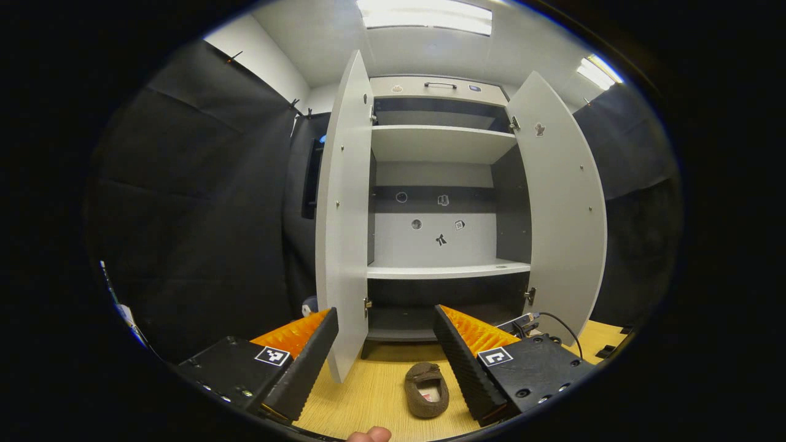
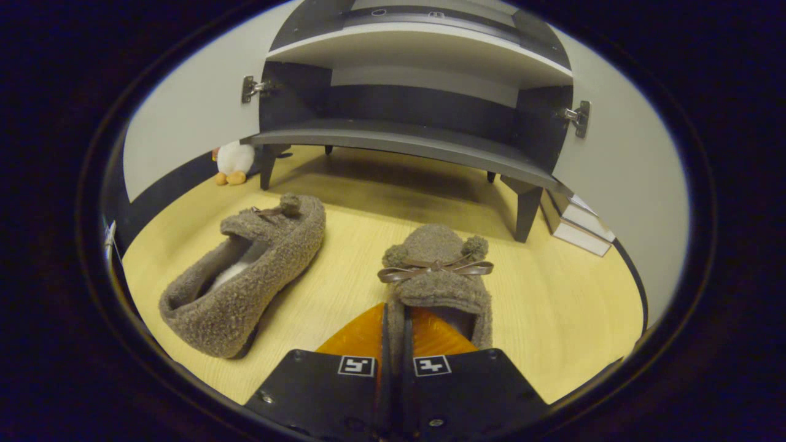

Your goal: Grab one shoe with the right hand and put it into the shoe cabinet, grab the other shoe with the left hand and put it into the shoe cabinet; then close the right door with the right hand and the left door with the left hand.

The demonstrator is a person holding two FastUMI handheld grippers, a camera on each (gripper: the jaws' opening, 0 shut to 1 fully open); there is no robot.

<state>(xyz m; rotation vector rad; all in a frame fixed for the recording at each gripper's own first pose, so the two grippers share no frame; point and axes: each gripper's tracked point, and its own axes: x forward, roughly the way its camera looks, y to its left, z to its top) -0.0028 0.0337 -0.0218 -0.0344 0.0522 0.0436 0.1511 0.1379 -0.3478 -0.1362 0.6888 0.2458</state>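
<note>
The first step is in hand: in the right gripper view the right gripper (image 2: 398,334) is clenched on the side wall of one shoe (image 2: 437,273), which rests on the floor (image 2: 552,307) just in front of the shoe cabinet (image 2: 399,144). The other shoe (image 2: 245,282) lies on its side to the left of the gripped one, well clear of it, also short of the cabinet.

In the left gripper view the left gripper (image 1: 384,353) is held released, jaws wide apart, facing the cabinet from farther back.

Next, a lift and a forward carry are judged to be needed — over the front edge of the bottom shelf (image 2: 430,150). Both doors stand open, left door (image 1: 344,215) and right door (image 1: 562,202), so the way in is wide; the cabinet's legs and the shelf lip are the edges to be cleared.
</note>
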